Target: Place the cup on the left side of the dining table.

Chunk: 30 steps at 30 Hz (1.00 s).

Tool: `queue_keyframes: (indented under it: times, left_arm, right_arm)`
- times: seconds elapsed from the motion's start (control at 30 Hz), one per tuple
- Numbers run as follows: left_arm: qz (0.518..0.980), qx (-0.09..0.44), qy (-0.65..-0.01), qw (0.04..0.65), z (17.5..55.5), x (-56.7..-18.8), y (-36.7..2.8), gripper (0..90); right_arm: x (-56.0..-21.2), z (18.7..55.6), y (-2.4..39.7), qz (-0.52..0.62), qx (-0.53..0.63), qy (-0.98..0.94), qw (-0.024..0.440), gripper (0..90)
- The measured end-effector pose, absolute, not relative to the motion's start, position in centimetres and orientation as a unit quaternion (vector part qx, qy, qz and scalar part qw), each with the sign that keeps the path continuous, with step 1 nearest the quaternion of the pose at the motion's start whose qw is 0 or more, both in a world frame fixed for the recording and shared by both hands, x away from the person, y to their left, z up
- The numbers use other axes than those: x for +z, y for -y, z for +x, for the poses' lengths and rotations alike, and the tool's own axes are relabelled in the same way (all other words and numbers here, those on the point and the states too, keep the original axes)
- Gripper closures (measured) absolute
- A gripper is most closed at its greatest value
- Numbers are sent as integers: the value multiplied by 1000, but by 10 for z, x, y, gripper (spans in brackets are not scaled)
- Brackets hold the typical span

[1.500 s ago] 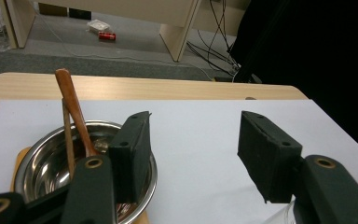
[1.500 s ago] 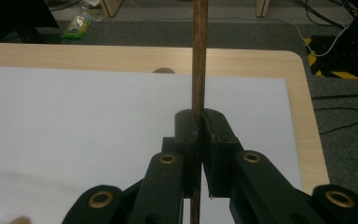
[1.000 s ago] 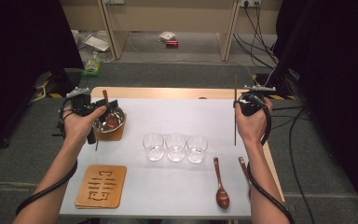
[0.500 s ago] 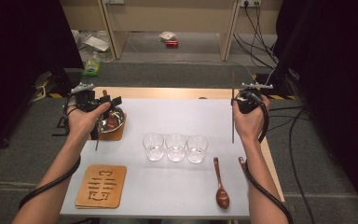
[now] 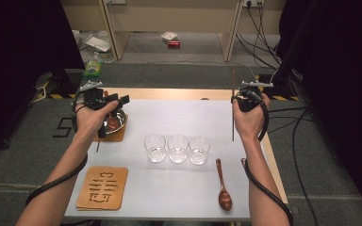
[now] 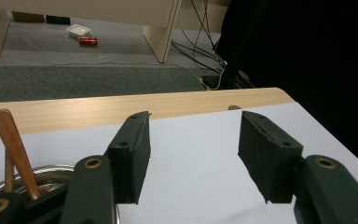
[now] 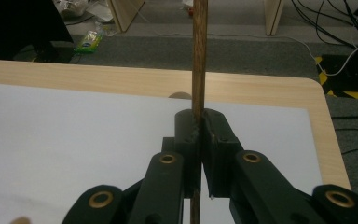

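Note:
My left gripper (image 5: 118,100) hovers over a metal bowl (image 5: 113,123) at the table's left, its jaws open with nothing between them (image 6: 193,158). A wooden handle (image 6: 14,149) leans out of the bowl (image 6: 51,175) beside the left jaw. At the far right my right gripper (image 5: 235,98) is shut on a thin wooden stick (image 5: 233,122), which stands upright above the table. In the right gripper view the stick (image 7: 199,56) rises straight from between the closed jaws (image 7: 199,126).
Three empty glasses (image 5: 177,148) stand in a row mid-table. A wooden spoon (image 5: 223,186) lies front right and a carved wooden trivet (image 5: 102,187) front left. The bowl rests on a wooden coaster (image 5: 118,136). A white mat (image 5: 184,117) covers the table.
The left gripper has swung slightly to the right above the bowl. The stick in the right gripper has drifted a touch to the left and stays upright.

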<state>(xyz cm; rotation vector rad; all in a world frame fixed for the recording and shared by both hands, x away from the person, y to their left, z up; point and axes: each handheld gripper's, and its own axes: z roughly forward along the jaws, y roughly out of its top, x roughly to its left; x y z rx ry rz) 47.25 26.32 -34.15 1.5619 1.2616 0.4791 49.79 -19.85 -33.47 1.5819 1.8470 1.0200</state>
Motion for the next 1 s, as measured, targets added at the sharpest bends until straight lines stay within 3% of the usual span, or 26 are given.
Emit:
queue_keyframes:
  times: [1.0]
  left_arm:
    - [659, 198, -503, 523, 480, -338, -242, 423]
  right_arm:
    - [-332, 507, 167, 554, 398, -686, 253, 855]
